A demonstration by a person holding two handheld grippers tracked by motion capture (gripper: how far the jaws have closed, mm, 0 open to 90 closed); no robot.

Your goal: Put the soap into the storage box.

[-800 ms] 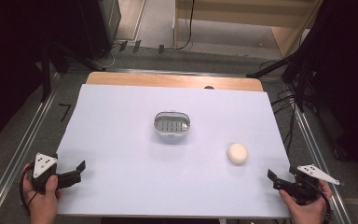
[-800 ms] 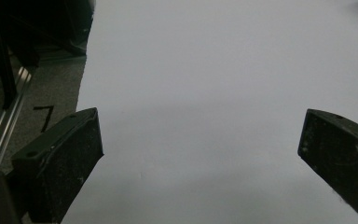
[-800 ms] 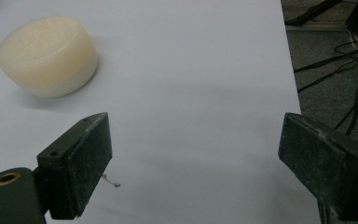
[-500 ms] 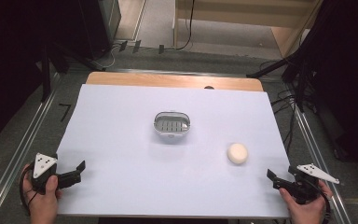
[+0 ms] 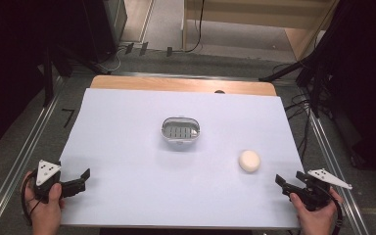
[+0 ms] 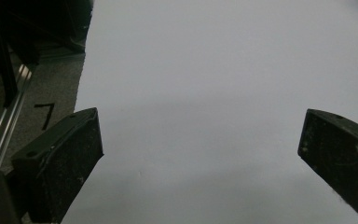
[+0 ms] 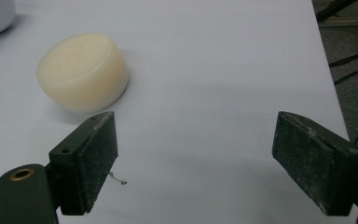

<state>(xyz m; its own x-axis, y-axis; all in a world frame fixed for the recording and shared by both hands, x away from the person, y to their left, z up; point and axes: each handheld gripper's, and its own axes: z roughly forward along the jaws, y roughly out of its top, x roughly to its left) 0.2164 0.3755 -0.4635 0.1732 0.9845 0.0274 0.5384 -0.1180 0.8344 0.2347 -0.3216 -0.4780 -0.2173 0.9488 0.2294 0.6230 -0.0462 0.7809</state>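
Cream puck near right gripper, left gripper; fingers wide apart, empty

Obstacles: dish, soap

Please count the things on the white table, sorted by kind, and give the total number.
Cream round soap bar: 1
Grey slotted dish: 1
Hand-held grippers, both with jaws open: 2, left and right
Total: 4
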